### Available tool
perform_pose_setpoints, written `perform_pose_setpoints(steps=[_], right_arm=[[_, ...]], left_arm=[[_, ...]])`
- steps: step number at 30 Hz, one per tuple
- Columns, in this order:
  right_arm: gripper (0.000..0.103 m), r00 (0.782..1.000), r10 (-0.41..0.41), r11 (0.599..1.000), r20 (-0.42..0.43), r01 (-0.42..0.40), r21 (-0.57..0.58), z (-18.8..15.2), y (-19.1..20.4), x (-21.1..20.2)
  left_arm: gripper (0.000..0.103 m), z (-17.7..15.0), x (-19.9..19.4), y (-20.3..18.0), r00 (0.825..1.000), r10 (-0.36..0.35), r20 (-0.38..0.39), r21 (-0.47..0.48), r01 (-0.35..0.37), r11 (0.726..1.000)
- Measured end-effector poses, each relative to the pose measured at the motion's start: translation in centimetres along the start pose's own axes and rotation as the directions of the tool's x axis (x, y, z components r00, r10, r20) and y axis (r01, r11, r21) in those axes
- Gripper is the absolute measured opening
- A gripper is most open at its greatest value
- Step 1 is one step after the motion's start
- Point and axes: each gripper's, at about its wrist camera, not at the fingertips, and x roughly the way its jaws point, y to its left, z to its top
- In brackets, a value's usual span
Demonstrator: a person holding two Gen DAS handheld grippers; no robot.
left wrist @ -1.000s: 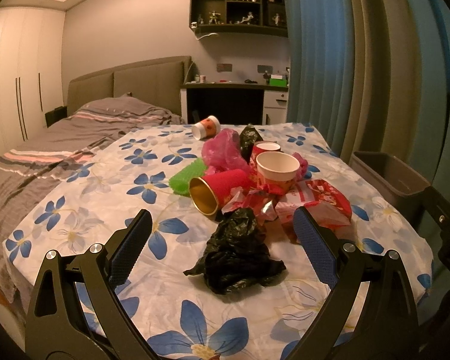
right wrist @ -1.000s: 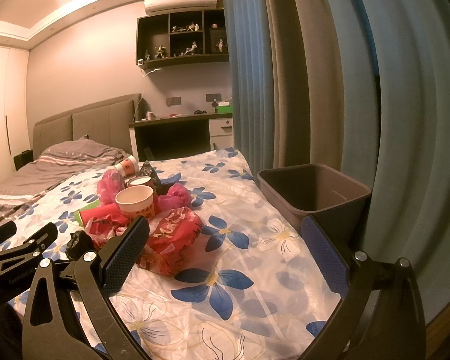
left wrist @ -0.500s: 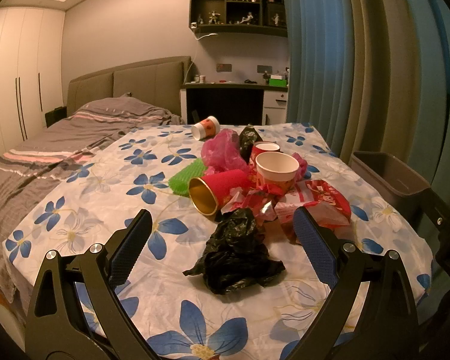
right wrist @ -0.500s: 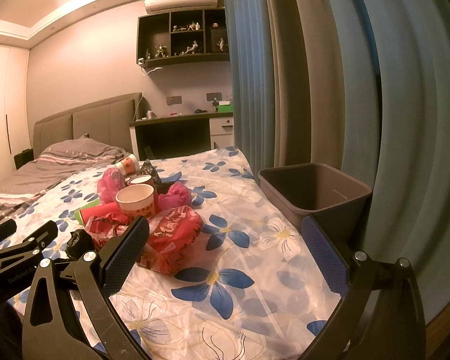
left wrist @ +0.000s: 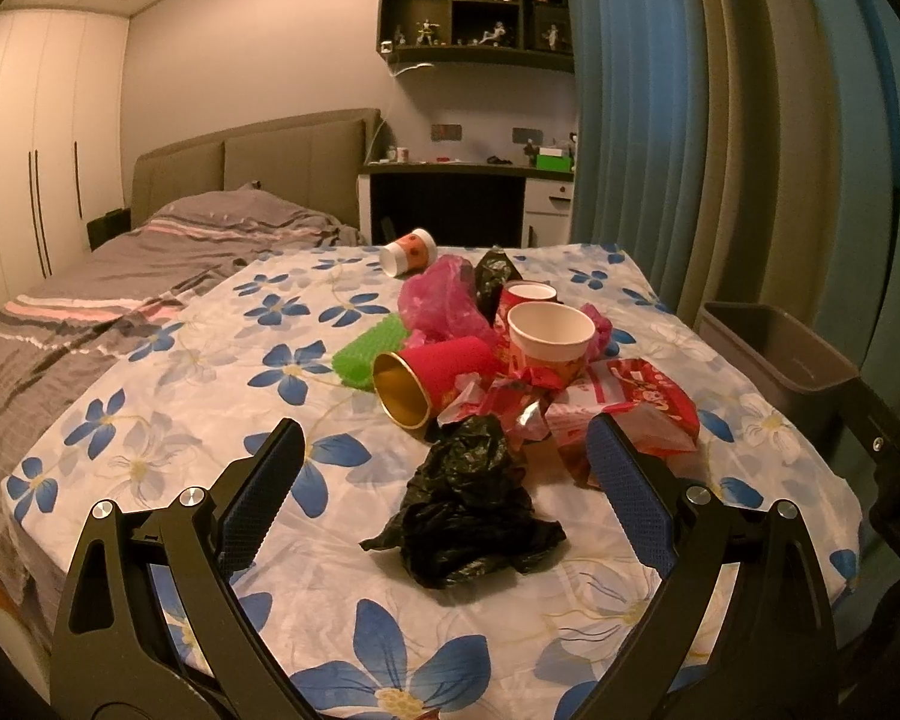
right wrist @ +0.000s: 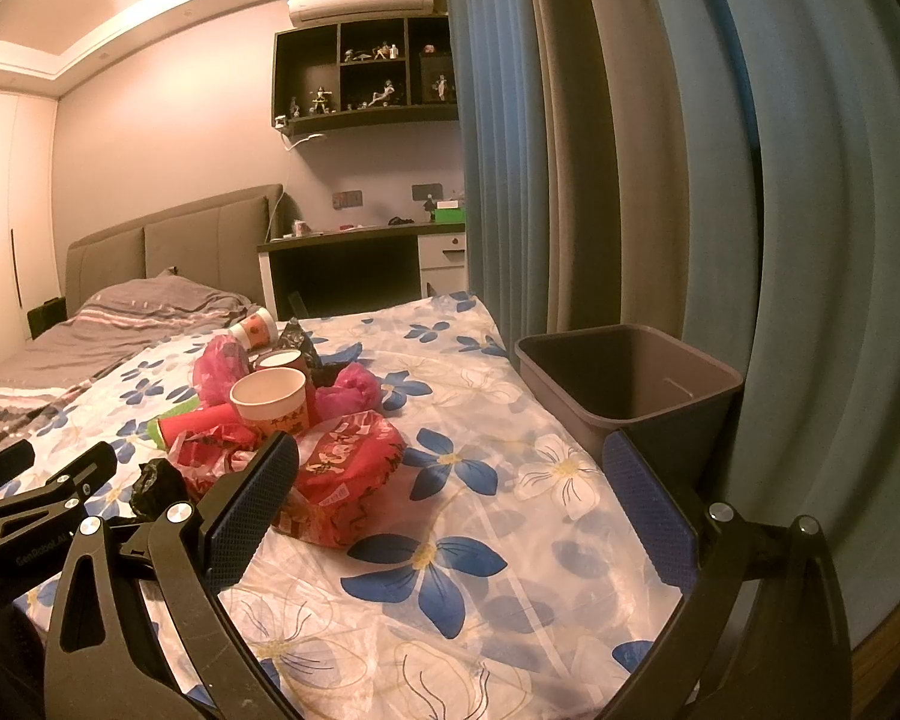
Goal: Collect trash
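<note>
Black crumpled bag (left wrist: 468, 510) lies between your left gripper's (left wrist: 444, 480) wide-open, empty fingers; your right gripper (right wrist: 450, 498), equally spread and empty, hangs near the bin (right wrist: 630, 384). Nothing has shifted since earlier.

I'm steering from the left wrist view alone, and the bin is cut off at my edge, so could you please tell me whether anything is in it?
Observer: The right wrist view looks down into the bin; the part of its inside that shows holds nothing.
Operator: Thank you. Is the right claw holding anything?
Observer: No. The right claw is open above the floral cloth, and the red snack bag lies just beyond its left finger.
</note>
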Motion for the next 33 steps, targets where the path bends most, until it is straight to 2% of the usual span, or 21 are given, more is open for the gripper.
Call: perform_pose_setpoints(steps=[33], right_arm=[[0.098, 1.0, -0.003, 1.0, 0.0, 0.003, 0.002, 0.03, -0.28, -0.14]], left_arm=[[0.093, -0.06, 0.1, -0.56, 1.0, -0.005, -0.003, -0.002, 0.005, 1.0]])
